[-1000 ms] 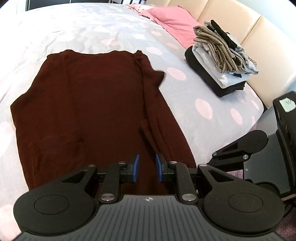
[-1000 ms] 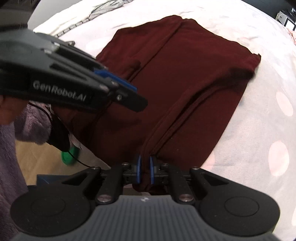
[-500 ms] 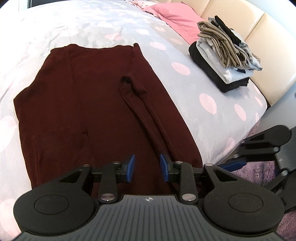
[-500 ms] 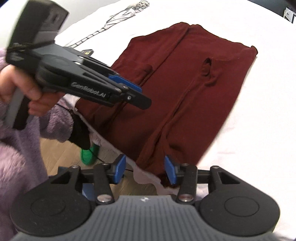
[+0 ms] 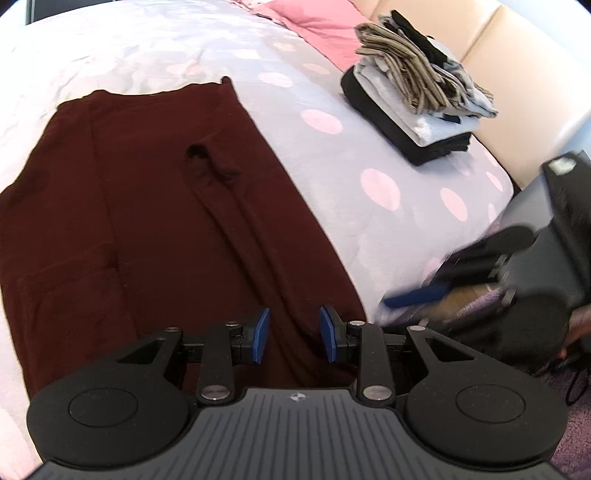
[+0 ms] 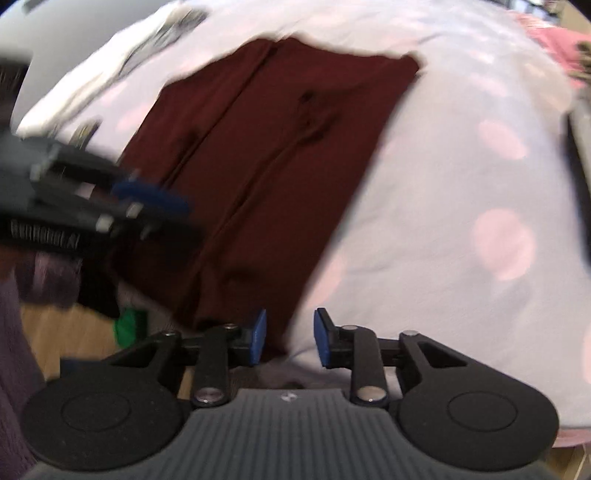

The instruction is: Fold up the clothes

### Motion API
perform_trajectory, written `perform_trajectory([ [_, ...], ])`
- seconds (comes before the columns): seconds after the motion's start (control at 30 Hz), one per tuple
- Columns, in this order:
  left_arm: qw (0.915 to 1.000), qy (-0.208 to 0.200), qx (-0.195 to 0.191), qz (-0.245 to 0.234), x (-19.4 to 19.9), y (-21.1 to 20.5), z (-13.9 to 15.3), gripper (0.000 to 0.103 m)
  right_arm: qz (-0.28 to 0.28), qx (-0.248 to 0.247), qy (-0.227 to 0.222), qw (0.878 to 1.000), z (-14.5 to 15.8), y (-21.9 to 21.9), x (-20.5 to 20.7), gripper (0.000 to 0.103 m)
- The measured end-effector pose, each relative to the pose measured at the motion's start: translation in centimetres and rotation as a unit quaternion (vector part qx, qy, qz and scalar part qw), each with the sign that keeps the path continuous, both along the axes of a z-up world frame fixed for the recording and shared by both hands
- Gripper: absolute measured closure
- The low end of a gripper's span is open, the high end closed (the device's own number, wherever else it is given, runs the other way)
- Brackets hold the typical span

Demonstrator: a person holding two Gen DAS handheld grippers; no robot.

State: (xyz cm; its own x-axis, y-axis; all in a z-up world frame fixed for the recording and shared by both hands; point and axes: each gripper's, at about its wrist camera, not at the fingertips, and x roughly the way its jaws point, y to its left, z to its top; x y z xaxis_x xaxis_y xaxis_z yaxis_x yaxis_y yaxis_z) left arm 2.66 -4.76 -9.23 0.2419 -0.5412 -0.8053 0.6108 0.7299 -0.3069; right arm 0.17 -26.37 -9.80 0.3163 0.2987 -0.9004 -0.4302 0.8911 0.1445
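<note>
A dark maroon garment lies flat on the bed, both sleeves folded in over its body; it also shows in the right wrist view. My left gripper is open and empty, just above the garment's near hem. My right gripper is open and empty, over the garment's near right corner at the bed edge. The right gripper also shows blurred at the right of the left wrist view. The left gripper shows blurred at the left of the right wrist view.
The bedspread is pale with pink dots. A stack of folded clothes sits at the far right by the beige headboard. A pink pillow lies behind it. Wood floor shows below the bed edge.
My right gripper let go of the sleeve, opened and swung right along the bed edge. The sleeve now lies folded over the garment. My left gripper opened wider and stayed over the hem.
</note>
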Motion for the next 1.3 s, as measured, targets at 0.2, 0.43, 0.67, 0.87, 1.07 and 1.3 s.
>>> perform_trajectory([
  [0.2, 0.9996, 0.005, 0.02, -0.017, -0.6, -1.0, -0.7, 0.076, 0.077, 0.007, 0.028, 0.997, -1.4, 2.0, -1.5, 0.078],
  [0.43, 0.9981, 0.018, 0.045, -0.037, -1.5, -1.8, -1.7, 0.071, 0.079, 0.04, 0.087, 0.992, -2.5, 0.7, -2.5, 0.077],
  [0.67, 0.9968, 0.038, 0.052, -0.049, -1.8, -2.3, -2.8, 0.073, 0.031, -0.028, 0.018, 0.999, -1.7, -1.4, -2.7, 0.07],
  [0.87, 0.9969, 0.052, 0.047, -0.036, -1.3, -1.5, -3.1, 0.094, 0.108, -0.049, -0.021, 0.993, -2.4, -0.9, -2.4, 0.076],
  [1.07, 0.9971, 0.045, 0.052, -0.032, -1.6, -1.0, -2.6, 0.097, 0.159, -0.062, -0.049, 0.984, -1.0, 0.4, -3.5, 0.097],
  [1.3, 0.9956, 0.064, 0.058, -0.037, -1.6, -0.9, -3.2, 0.098, 0.162, -0.091, -0.013, 0.982, -1.6, 2.2, -3.1, 0.102],
])
